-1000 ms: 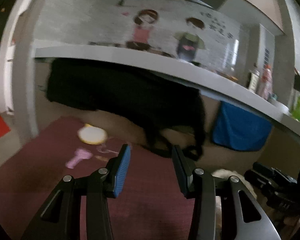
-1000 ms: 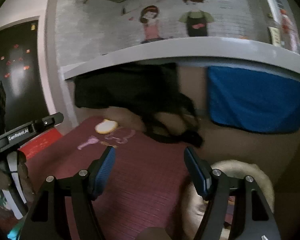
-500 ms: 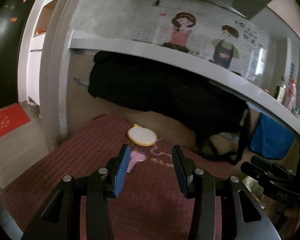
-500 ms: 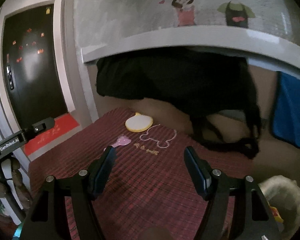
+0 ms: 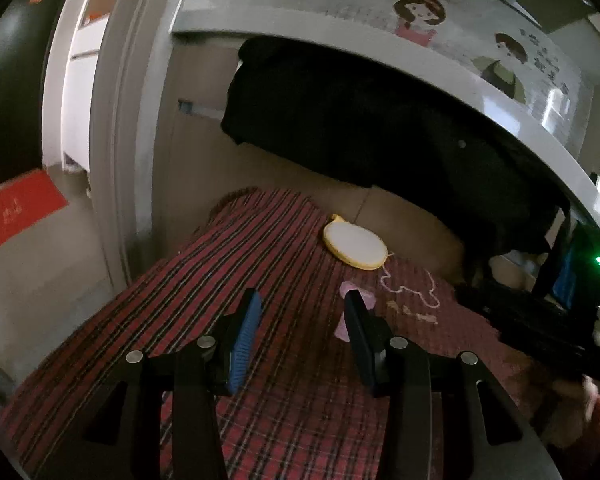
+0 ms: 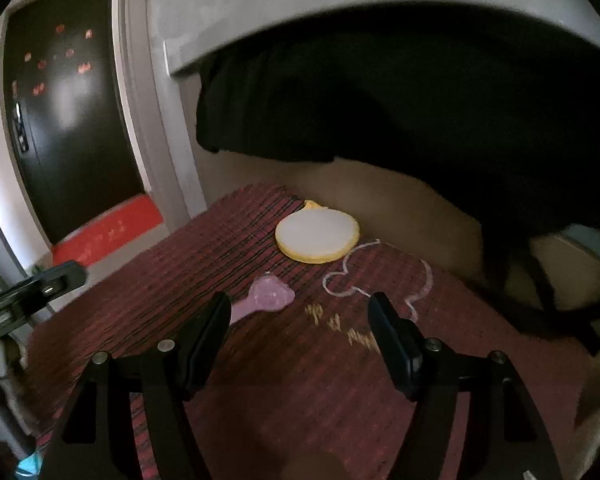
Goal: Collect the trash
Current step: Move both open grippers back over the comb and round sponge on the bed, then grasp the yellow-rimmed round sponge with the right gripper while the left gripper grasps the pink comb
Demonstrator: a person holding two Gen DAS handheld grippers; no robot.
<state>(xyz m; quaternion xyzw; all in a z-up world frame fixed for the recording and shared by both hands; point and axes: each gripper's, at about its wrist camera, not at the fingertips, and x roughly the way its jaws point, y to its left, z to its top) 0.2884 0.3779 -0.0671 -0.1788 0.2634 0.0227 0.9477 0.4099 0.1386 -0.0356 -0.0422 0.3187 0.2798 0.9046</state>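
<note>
A round white disc with a yellow rim (image 5: 354, 248) (image 6: 318, 236) lies at the far side of a dark red plaid mat (image 5: 180, 300) (image 6: 160, 280). A small pink heart-shaped piece with a stem (image 6: 270, 294) lies just in front of it. My right gripper (image 6: 299, 302) hovers open and empty over the mat, the pink piece just beyond its left finger. My left gripper (image 5: 302, 300) is also open and empty. In its view the pink piece (image 5: 366, 298) is partly hidden behind the right finger. The right gripper's body (image 5: 540, 320) shows at that view's right edge.
A black cloth (image 5: 360, 120) (image 6: 380, 100) hangs under a white counter edge (image 5: 420, 60) behind the mat. A white door frame (image 5: 124, 120) stands left, with a dark door (image 6: 68, 100) and a red doormat (image 6: 108, 232) beyond. A white outline drawing (image 6: 380, 280) marks the mat.
Both grippers have moved forward, down and leftward toward the mat. The disc and pink piece now appear larger and nearer. The blue cloth has left both views. Jaw openings look unchanged.
</note>
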